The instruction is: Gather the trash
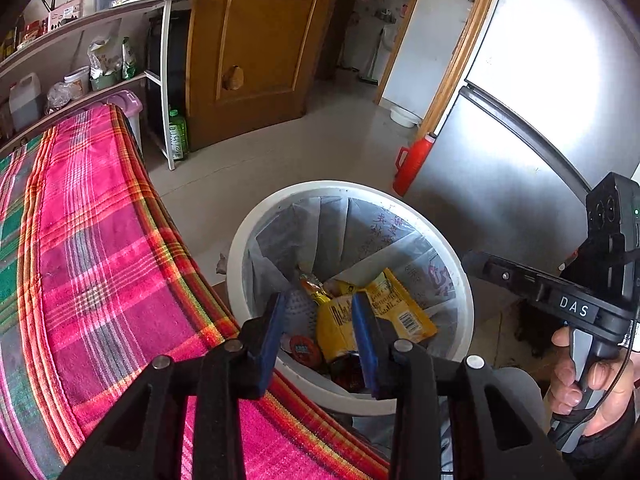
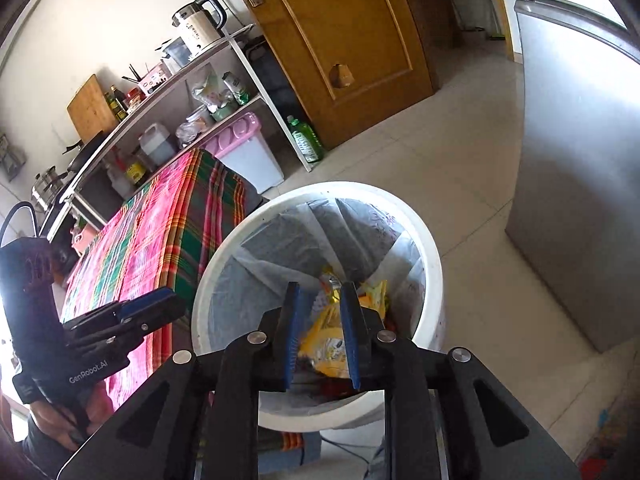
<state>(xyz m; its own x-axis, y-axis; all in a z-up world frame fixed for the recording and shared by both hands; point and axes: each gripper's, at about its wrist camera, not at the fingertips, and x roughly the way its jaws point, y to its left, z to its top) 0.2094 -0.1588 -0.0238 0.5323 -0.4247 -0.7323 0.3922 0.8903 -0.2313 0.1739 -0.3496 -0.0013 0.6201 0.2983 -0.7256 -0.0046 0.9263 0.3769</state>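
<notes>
Two hand-held grippers hang over one white bin (image 1: 240,264). Left hand-held gripper (image 1: 320,336): jaws spread about halfway, nothing between the blue pads (image 1: 362,332). Right hand-held gripper (image 2: 320,332): jaws parted narrowly, also empty. Inside the bin's grey liner (image 1: 332,228) lie yellow wrappers (image 1: 400,304), a small red-lidded cup (image 1: 306,350) and other trash, heaped toward 6 o'clock. At 9 o'clock from the bin lies a pink plaid cloth (image 1: 100,272).
</notes>
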